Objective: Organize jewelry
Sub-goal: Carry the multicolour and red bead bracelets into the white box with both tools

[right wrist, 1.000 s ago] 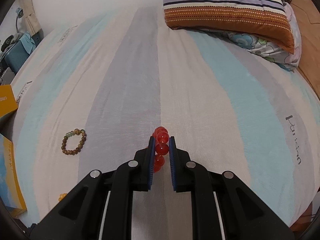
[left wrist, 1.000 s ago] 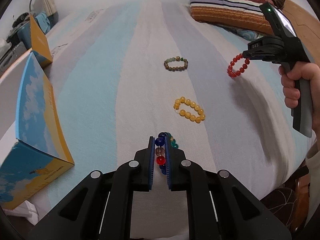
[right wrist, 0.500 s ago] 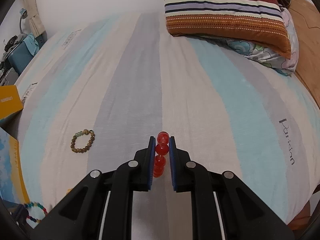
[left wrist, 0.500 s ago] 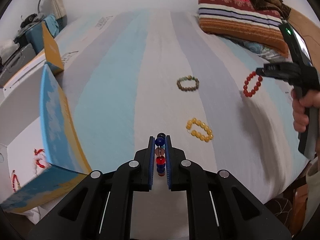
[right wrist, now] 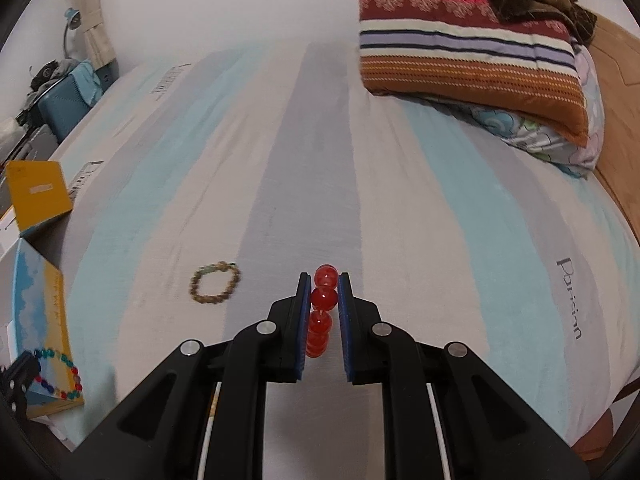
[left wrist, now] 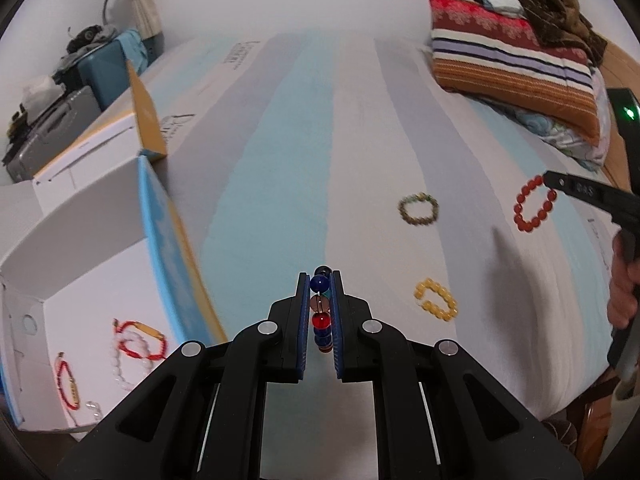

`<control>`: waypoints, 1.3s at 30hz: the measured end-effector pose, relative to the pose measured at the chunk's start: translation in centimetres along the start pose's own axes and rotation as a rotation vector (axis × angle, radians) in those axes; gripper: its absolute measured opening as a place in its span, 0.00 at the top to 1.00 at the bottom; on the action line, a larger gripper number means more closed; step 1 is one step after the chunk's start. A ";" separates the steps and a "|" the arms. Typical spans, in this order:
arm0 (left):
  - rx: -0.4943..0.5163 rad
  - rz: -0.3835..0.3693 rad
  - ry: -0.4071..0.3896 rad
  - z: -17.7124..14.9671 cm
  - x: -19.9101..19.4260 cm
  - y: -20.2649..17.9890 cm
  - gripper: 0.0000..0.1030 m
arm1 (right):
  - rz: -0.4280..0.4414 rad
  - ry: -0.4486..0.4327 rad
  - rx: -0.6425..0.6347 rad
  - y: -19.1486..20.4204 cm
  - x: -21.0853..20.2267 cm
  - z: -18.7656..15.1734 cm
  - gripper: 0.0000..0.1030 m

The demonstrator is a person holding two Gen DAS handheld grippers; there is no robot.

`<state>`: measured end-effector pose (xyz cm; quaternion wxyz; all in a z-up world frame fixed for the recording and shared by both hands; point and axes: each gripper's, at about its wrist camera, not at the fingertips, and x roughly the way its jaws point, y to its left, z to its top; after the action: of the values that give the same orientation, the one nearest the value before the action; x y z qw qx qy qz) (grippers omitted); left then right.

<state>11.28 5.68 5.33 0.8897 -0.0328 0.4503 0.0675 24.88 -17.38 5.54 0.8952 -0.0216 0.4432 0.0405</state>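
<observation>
Left tongs (left wrist: 319, 312) pinching a multicolour round-bead bracelet (left wrist: 321, 307) w/ blue, brown, red glassy beads; most of its loop hidden between the blue pads, full ring seen only in right wrist view, low at left edge, hanging over the box. Right tongs (right wrist: 324, 312) pinching a red-orange glossy round-bead bracelet (right wrist: 323, 308); lower loop hidden behind pads, whole ring visible in left wrist view, hanging clear of the bed. Right hand (left wrist: 622, 292) cut off at frame edge.

Still lying on striped blue/grey/cream cotton bedsheet (left wrist: 280, 160), 2 bracelets: olive-brown small-bead bracelet (left wrist: 418, 209) mid-bed, yellow amber-like bead bracelet (left wrist: 435, 299) nearer the foot edge; slightly blurred, bead counts unclear.

Open white cardboard box w/ blue-and-yellow printed flaps (left wrist: 100, 248) at bed's left edge, near corner cut off. Inside: abt 2 red cord bracelets w/ gold bars, 1 white pearl-like strand, tangled, hard to separate.

Striped woven pillow (left wrist: 512, 68) at head end, right corner.
</observation>
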 end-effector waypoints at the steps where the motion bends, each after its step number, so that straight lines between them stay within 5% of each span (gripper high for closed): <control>1: -0.008 0.006 0.000 0.3 -0.2 0.5 0.91 | 0.003 -0.003 -0.005 0.4 -0.3 0.1 0.88; 20: -0.134 0.147 -0.059 2.6 -7.0 10.6 0.91 | 0.154 -0.093 -0.171 14.0 -7.2 1.6 0.88; 39: -0.335 0.255 -0.018 -1.9 -9.5 23.7 0.91 | 0.323 -0.114 -0.357 29.3 -11.6 -1.8 0.88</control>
<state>0.72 28.05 11.92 0.8600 -0.1227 0.4253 0.2538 13.76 11.08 13.59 0.8828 -0.1056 0.3754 0.2621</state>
